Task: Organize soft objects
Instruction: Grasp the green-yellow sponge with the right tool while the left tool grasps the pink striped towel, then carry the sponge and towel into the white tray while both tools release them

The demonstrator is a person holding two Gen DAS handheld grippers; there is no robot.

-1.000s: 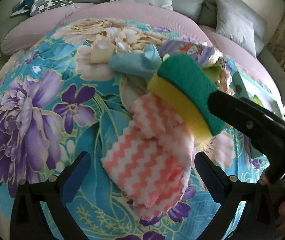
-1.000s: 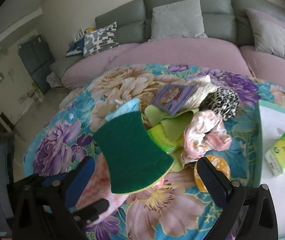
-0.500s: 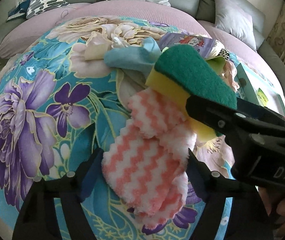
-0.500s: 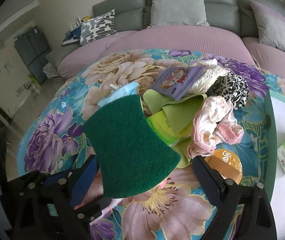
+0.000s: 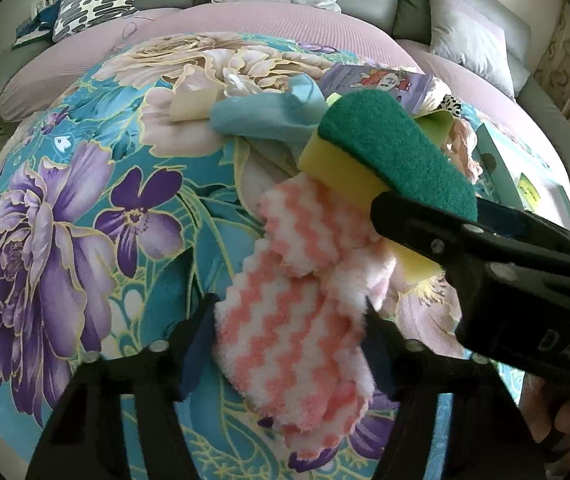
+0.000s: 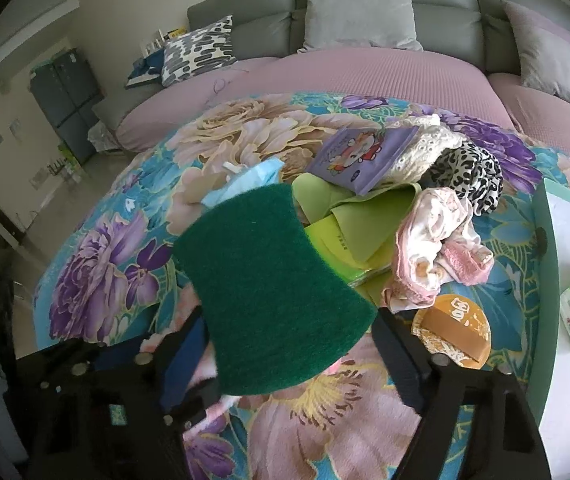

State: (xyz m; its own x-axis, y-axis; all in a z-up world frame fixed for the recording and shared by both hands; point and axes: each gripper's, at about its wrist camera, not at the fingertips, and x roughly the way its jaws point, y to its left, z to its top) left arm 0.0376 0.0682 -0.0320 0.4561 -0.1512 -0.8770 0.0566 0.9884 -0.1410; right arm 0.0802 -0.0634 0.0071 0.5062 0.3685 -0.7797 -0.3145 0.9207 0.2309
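A fluffy pink-and-white zigzag cloth [image 5: 285, 332] lies on the flowered cover [image 5: 85, 200]. My left gripper [image 5: 291, 308] points down over the cloth with its jaws closing, and the pads touch both of its sides. A green-topped yellow sponge [image 6: 269, 288] rests tilted on the far end of the cloth, also seen as the sponge [image 5: 393, 152] in the left wrist view. My right gripper [image 6: 289, 320] straddles the sponge, its jaws closing. A narrow gap still shows beside the sponge on the left. One black finger [image 5: 425, 224] of the right gripper crosses the sponge's yellow side.
Behind the sponge is a heap: a light blue cloth [image 5: 261, 116], a purple cartoon pouch [image 6: 361, 156], a green cloth [image 6: 349, 220], a leopard-print piece [image 6: 469, 176] and a pink garment [image 6: 433, 248]. An orange disc [image 6: 453, 328] and a green-rimmed white tray [image 6: 545, 260] lie right. A sofa stands behind.
Both pairs of jaws have narrowed, the left around the zigzag cloth and the right around the sponge. Both cameras have come slightly closer to their objects.
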